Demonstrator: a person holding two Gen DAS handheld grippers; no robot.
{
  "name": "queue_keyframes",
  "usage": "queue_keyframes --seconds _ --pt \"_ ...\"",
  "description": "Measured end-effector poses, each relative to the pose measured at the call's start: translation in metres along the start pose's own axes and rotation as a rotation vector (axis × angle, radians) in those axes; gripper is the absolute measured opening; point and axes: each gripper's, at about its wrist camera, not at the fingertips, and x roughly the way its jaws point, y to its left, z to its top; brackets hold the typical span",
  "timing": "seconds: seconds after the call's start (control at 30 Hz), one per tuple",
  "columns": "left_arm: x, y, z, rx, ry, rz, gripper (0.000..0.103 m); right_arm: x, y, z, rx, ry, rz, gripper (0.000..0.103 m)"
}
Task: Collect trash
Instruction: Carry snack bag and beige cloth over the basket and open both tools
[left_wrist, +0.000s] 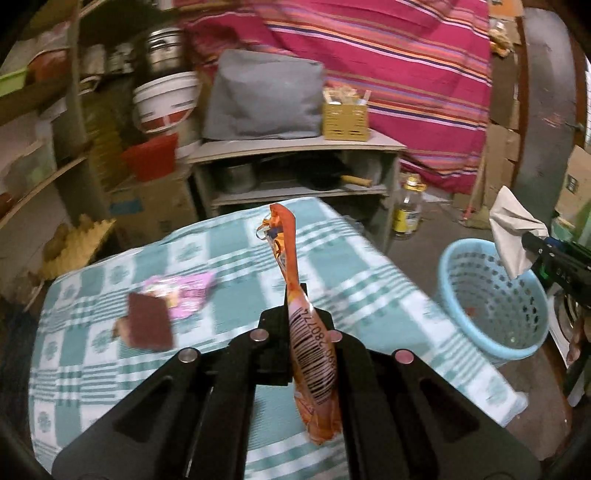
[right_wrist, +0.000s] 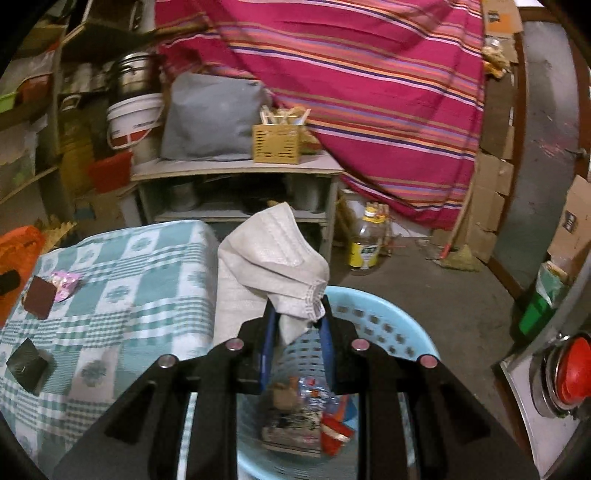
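While left tongs are clamping an orange wrapper, right tongs are pinching a white mask above the blue basket at six o'clock, ready for dropping.

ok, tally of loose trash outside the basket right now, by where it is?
Held in grippers: 2, orange plastic wrapper, crumpled white face mask
On the checked cloth: 3, pink wrapper, brown square, black square
Total: 5

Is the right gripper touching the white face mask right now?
Touching. The right wrist view shows the right gripper pinching the white face mask between its fingers.
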Motion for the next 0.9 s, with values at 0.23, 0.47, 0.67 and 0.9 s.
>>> queue_keyframes --seconds 0.23,0.47,0.67,0.9 --pt "0.018 -0.058 0.006 0.047 0.004 -0.082 0.0 -0.005 -0.044 -0.008 0.032 0.003 -0.061 0.022" --pt "0.036 -0.11 0.006 0.094 0.011 -0.156 0.0 -0.012 -0.072 -0.014 0.063 -0.007 -0.091 0.022" --pt "0.06 -0.152 0.008 0.11 0.03 -0.225 0.0 -0.007 -0.082 -0.016 0.103 0.004 -0.074 0.022" --pt "0.081 -0.184 0.009 0.13 0.054 -0.268 0.0 0.013 -0.092 -0.023 0.141 0.055 -0.057 0.022"
